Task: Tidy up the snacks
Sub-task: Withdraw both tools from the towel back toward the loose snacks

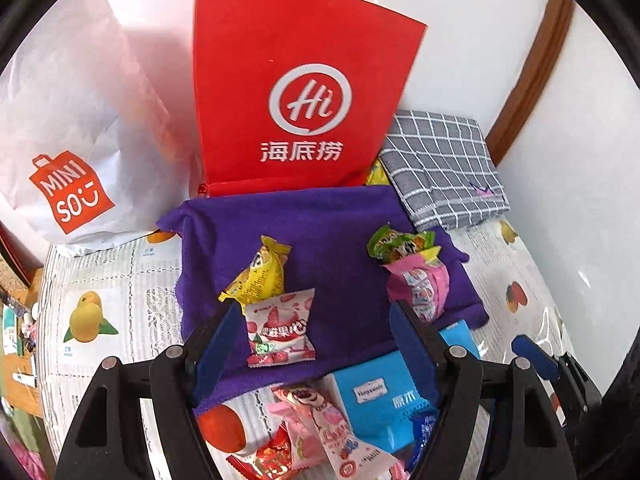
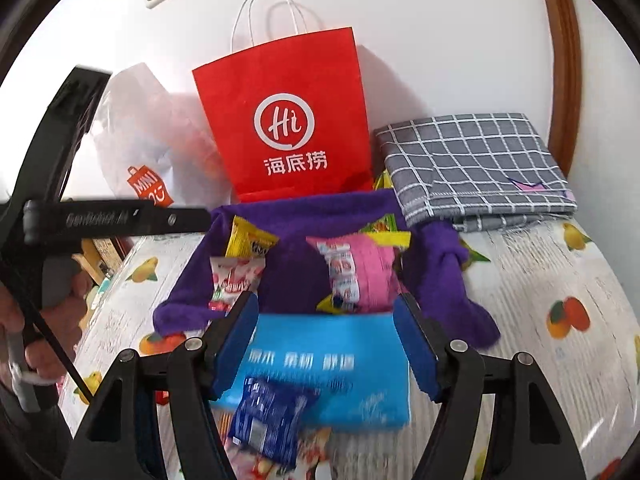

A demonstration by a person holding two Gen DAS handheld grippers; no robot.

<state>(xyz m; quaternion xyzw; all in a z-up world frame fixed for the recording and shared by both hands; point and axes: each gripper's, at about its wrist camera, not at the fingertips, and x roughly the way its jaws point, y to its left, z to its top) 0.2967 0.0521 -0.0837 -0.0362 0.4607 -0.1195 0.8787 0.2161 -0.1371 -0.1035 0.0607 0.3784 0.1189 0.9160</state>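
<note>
A purple cloth (image 1: 340, 248) lies on the table with snacks on it: a yellow packet (image 1: 262, 270), a white-and-red strawberry packet (image 1: 280, 328), a green packet (image 1: 396, 244) and a pink packet (image 1: 424, 284). My left gripper (image 1: 316, 348) is open and empty, its jaws around the strawberry packet's near side. In front lie a blue tissue pack (image 1: 380, 400), a pink bear packet (image 1: 320, 408) and a red packet (image 1: 272, 456). My right gripper (image 2: 326, 340) is open above the blue tissue pack (image 2: 332, 364), with a dark blue packet (image 2: 272, 420) below. The pink packet (image 2: 360, 272) lies just beyond.
A red Haidilao paper bag (image 1: 300, 92) and a white Miniso bag (image 1: 72, 152) stand at the back against the wall. A folded grey checked cloth (image 1: 444, 168) lies at the back right. The tablecloth (image 1: 104, 280) has fruit prints. The left gripper's body (image 2: 100, 216) shows at left.
</note>
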